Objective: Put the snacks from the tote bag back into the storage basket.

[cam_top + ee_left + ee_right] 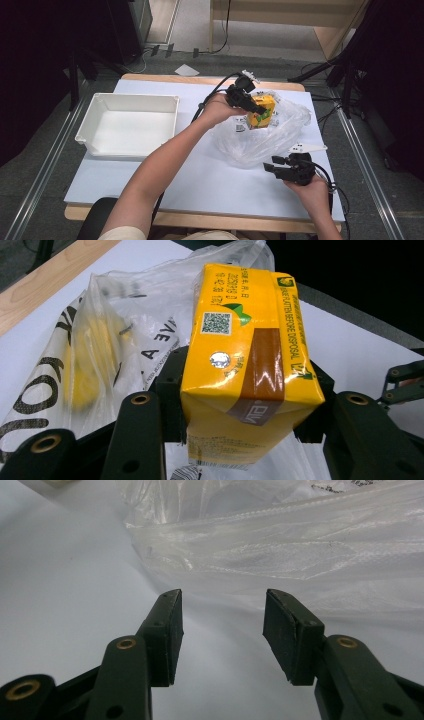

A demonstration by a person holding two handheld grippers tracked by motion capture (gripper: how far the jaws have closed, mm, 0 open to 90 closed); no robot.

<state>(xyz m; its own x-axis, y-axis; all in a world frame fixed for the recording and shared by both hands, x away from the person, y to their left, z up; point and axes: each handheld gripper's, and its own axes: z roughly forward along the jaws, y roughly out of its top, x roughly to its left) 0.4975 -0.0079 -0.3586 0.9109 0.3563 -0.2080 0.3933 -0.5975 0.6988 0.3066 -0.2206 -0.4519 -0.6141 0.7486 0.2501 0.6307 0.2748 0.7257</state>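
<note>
A yellow drink carton (pixel 245 365) with a brown stripe and a foil straw hole sits between the jaws of my left gripper (pixel 245 410), which is shut on it. From above, that left gripper (pixel 256 107) holds the yellow carton (pixel 263 113) over the mouth of a clear plastic bag (pixel 260 140) lying on the white table. Another yellow item (pixel 92 365) shows blurred inside the bag. My right gripper (pixel 272 165) rests open at the bag's near edge; its pads (pixel 167 630) have nothing between them, with the bag's film (pixel 300 545) just ahead.
A white tray (pixel 100 107) stands on the left part of the table. A white paper tag (pixel 305 148) lies at the bag's right. The table's wooden edge (pixel 200 79) runs along the far side, with cables and stand legs on the floor beyond.
</note>
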